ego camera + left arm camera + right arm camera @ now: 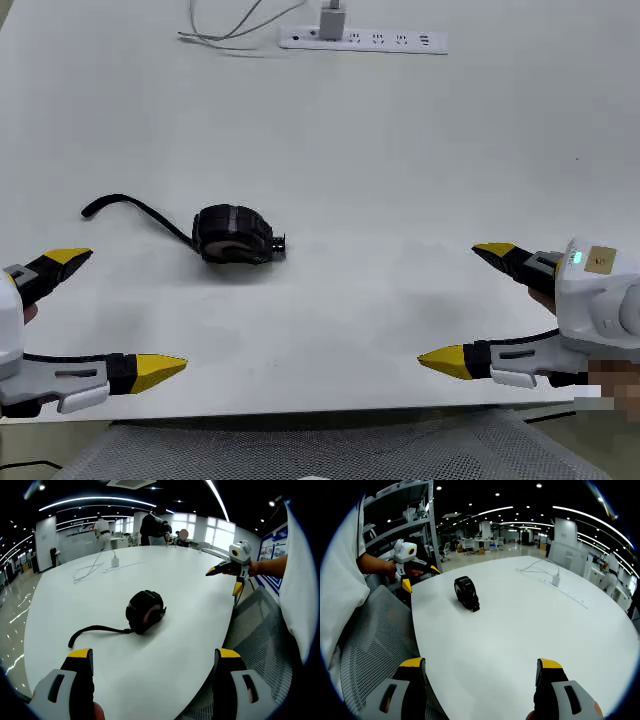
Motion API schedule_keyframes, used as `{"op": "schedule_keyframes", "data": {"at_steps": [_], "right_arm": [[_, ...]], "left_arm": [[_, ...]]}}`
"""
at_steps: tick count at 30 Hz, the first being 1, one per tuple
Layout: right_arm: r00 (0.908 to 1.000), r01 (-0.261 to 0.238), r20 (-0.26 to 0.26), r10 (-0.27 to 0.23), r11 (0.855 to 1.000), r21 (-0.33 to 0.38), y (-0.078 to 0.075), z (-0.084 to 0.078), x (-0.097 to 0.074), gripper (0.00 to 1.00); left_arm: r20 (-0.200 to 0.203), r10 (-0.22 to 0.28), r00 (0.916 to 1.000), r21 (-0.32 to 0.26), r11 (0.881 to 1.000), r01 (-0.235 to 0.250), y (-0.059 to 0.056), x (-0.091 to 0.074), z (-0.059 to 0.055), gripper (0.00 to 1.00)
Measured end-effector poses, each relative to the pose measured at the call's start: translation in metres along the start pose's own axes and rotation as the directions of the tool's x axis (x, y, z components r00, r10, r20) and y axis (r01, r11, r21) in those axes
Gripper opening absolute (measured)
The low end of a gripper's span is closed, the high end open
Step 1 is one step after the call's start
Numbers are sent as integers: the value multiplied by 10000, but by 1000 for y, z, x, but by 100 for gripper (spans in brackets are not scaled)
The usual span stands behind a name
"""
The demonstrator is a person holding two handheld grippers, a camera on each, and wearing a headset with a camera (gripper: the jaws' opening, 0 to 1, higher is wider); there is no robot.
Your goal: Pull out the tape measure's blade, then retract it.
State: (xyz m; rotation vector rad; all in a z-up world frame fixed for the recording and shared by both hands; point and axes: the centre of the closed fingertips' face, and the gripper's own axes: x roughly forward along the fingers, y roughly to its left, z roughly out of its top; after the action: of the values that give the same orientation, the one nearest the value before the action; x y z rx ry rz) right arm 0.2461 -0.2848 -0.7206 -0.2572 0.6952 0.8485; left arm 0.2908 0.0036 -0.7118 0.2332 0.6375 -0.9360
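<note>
A black tape measure lies on the white table, its black strap trailing left and its blade tip at its right side, drawn in. My left gripper is open near the table's front left edge, apart from the tape measure. Open as well, my right gripper hovers at the front right, well clear of the tape measure. Across the table, the right gripper shows in the left gripper view, and the left gripper shows in the right gripper view.
A white power strip with a plugged charger and white cables lies at the table's far edge. A grey mesh chair sits below the front edge. People stand in the background.
</note>
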Motion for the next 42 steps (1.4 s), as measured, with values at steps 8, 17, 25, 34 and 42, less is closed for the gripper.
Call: {"op": "schedule_keyframes", "data": {"at_steps": [8,17,25,34,42], "right_arm": [[10000,-10,14,10,10000,8,0,0,0,90],[9999,-16,103,17,10000,-72,-2,3,2,89],[9999,-62,143,64,9999,-158,-5,7,6,89],[9996,-236,131,242,9989,-396,-8,15,16,89],[9984,-565,23,568,9962,-656,-8,21,27,89]], "left_arm": [[-14,-22,10000,-4,10000,22,0,0,0,99],[27,6,10000,19,10000,-7,2,1,2,99],[151,3,9999,83,10000,-4,6,4,7,99],[190,-192,9996,348,9992,185,10,13,14,99],[176,-561,9983,889,9946,543,9,24,24,99]]}}
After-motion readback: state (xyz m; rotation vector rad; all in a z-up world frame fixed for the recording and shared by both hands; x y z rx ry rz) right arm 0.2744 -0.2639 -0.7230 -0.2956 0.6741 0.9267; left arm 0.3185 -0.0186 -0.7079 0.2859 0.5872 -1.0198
